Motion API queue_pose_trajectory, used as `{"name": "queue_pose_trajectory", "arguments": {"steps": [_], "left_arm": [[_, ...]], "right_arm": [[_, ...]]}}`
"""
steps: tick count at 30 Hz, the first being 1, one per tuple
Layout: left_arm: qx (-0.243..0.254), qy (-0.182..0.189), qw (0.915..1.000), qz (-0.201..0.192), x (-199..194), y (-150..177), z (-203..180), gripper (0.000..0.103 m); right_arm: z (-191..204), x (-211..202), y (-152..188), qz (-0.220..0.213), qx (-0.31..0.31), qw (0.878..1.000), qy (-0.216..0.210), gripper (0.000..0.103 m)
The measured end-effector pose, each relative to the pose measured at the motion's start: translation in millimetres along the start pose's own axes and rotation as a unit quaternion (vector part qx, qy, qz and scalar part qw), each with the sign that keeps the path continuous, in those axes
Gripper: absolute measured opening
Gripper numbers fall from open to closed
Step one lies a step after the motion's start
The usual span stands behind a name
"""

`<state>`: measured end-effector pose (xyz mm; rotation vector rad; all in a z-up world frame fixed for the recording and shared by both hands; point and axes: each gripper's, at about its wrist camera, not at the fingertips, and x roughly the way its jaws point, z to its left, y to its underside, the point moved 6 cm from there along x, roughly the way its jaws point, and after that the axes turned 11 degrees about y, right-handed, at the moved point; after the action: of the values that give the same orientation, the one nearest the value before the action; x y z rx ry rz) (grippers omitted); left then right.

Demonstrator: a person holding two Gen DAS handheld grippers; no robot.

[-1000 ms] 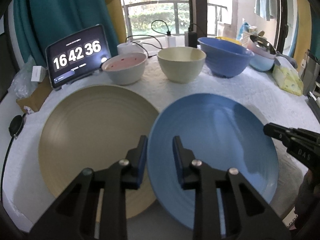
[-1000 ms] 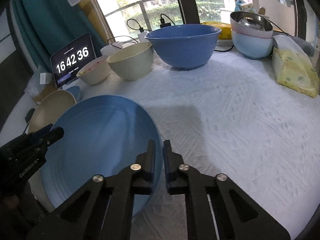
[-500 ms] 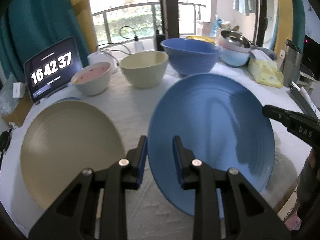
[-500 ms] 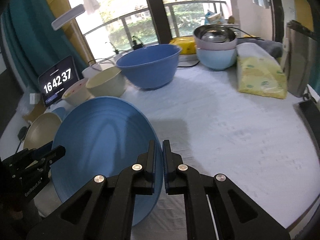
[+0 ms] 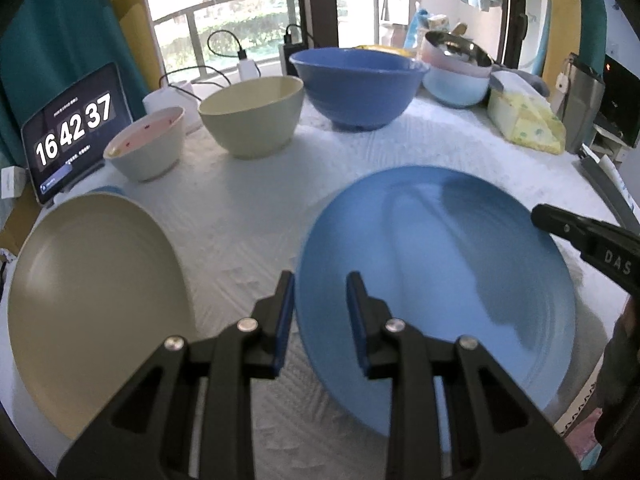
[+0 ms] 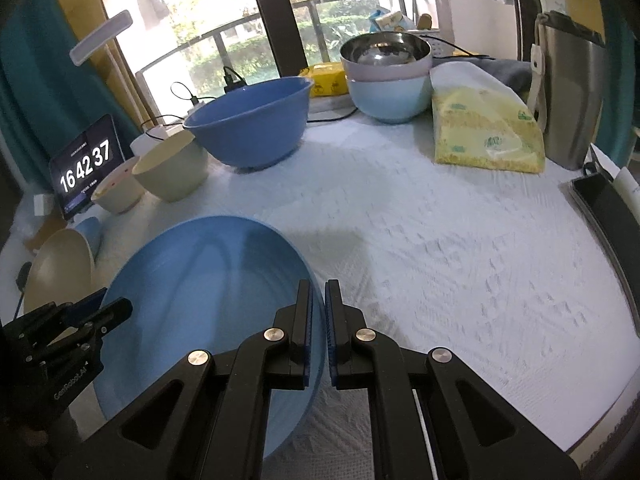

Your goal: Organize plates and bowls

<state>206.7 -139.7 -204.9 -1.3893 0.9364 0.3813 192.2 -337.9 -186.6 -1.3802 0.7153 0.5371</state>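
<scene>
- I hold the blue plate (image 5: 436,276) by two edges. My right hand-held gripper (image 6: 318,320) is clamped tight on its right rim, jaws all but together with the rim between the pads.
- My left hand-held gripper (image 5: 320,308) straddles the near-left rim at a narrow gap. The rim sits between the fingers; whether both pads actually press on it I cannot tell, as the view is blurred there.
- Judged from the shadow on the cloth beyond it, the blue plate appears lifted clear of the worktop (image 6: 460,240), tilted slightly. It hangs in front of the big blue bowl (image 5: 358,88), nearer to me.
- The beige plate (image 5: 92,300) lies flat on the worktop, left of the big blue bowl and nearer me, apart from the blue plate. Something small and blue (image 6: 90,232) peeps out behind it; I take it for another dish, not confirmed.
- Three bowls stand separate in a row: the pink-lined bowl (image 5: 146,148) and the cream bowl (image 5: 252,116) lie left of the big blue bowl. None is nested.
- Right of the big blue bowl a stack of bowls (image 6: 388,76) is already nested, metal one on top.
- Assessment: early stage. No plate from the front group is stacked yet; the blue plate needs a resting place, and the three loose bowls remain to be gathered.
</scene>
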Motion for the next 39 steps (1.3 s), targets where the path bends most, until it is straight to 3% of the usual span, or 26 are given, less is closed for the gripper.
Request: {"name": "queue_pose_trajectory", "arguments": {"steps": [7,9,17,39], "left_arm": [[-0.005,0.007,1.0000,-0.005,-3,0,3,0.034],[-0.009,0.008,0.9999,-0.011,-8,-1,4,0.047],[-0.025,0.015,0.9977,-0.061,-39,-11,14,0.048],[-0.057,0.005,0.9887,-0.138,-95,-6,66,0.048]], "right_arm": [[-2,-3,-7,-0.011,-0.001,1.000,0.013,0.007],[-5,-5,-10,-0.015,0.002,1.000,0.018,0.007],[-3,-20,-21,-0.034,-0.002,0.999,0.028,0.008],[69,-42,-26,-0.046,-0.064,0.997,0.012,0.009]]}}
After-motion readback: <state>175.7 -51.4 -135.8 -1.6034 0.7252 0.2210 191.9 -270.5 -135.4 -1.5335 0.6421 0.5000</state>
